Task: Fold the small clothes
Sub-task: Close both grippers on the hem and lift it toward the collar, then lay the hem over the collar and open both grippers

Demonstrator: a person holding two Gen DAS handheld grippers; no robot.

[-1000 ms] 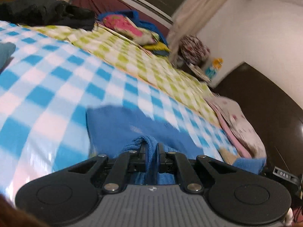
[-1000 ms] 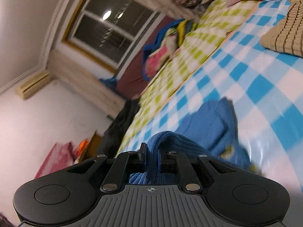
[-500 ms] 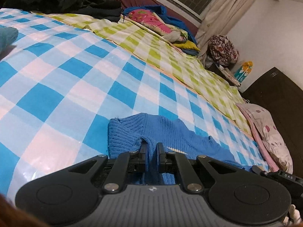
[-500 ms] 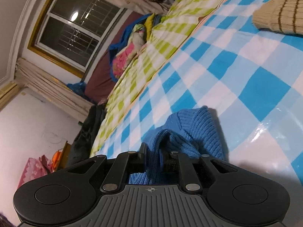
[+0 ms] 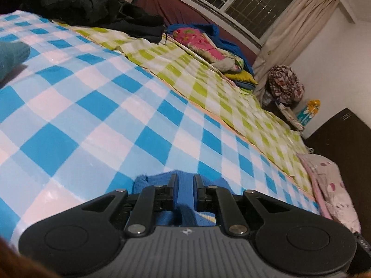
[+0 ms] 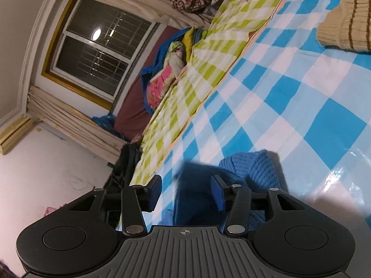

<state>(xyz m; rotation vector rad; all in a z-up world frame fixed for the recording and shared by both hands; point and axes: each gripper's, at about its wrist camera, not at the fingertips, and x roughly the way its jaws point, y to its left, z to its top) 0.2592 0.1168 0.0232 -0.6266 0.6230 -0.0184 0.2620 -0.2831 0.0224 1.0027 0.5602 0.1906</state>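
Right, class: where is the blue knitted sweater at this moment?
The blue sweater lies on the blue checked sheet, low in both wrist views, beneath the right gripper and left gripper.

Both grippers held low & tilted, left gripper [image 5: 185, 180] fingers slightly apart, right gripper [image 6: 186, 188] spread wide, gripping nothing.

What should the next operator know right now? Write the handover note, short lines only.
Right hand-held gripper: open, blue knit sweater loose between its fingers.
Left hand-held gripper: fingers slightly apart over the sweater; grip unclear.
Sweater lies on the blue checked sheet.
Striped beige garment waits farther off.
Done: sweater laid down, apparently released.
Left: check and finish its fold, then the beige piece.
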